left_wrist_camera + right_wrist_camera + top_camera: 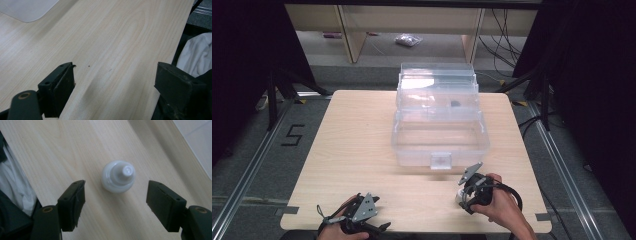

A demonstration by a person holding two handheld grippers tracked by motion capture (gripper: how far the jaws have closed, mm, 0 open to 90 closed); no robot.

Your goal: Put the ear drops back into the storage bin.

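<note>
With the right tool (pixel 115 195) spread over the small white bottle (pixel 118 176) standing on the bench (pixel 75 150), we judge an off-centre closure could topple it; the left tool (pixel 115 85) is spread, empty.

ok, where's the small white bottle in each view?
High view: white bottle on the table's near right, just under the right gripper.
Right gripper view: picture centre, upright between the open fingers.
Left gripper view: out of frame.
Shared landmark: the light wood table, and the clear box corner.
</note>
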